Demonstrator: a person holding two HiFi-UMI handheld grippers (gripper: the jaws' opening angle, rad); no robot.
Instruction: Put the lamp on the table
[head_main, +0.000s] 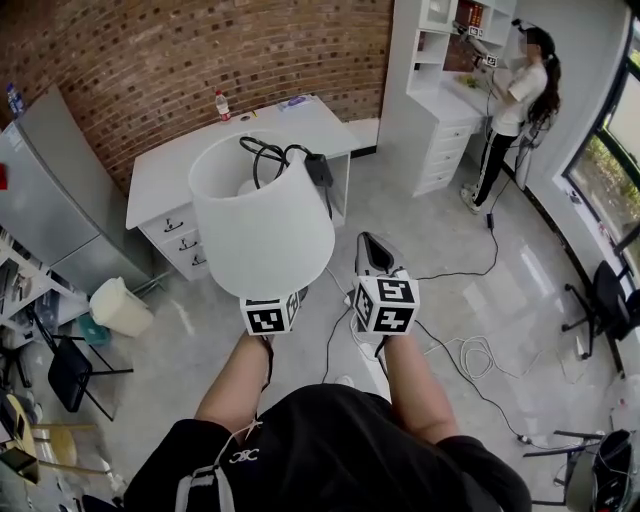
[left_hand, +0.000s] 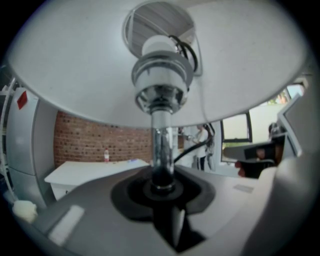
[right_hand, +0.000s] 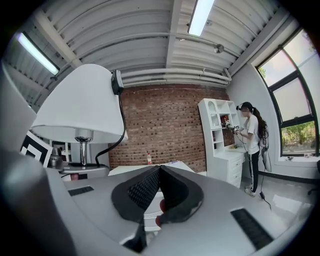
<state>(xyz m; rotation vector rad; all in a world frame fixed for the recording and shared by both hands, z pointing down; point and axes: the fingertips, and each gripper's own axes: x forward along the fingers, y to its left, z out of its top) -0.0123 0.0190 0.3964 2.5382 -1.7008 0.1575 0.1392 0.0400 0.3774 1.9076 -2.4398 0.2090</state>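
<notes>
A lamp with a white shade (head_main: 262, 216) is held up in front of me, its black cord and plug (head_main: 318, 168) draped over the top. My left gripper (left_hand: 162, 184) is shut on the lamp's chrome stem (left_hand: 162, 145), just under the bulb socket (left_hand: 161, 76). In the head view only its marker cube (head_main: 272, 315) shows below the shade. My right gripper (head_main: 374, 252) is shut and empty, to the right of the lamp (right_hand: 80, 107); its jaws (right_hand: 159, 171) meet at the tip. The white table (head_main: 175, 168) stands ahead by the brick wall.
A bottle (head_main: 222, 105) and small items lie on the table's far edge. A grey fridge (head_main: 50, 190) and a white bin (head_main: 120, 306) are at the left. A person (head_main: 515, 100) stands at a white shelf desk (head_main: 440, 110) on the right. Cables (head_main: 470, 350) trail over the floor.
</notes>
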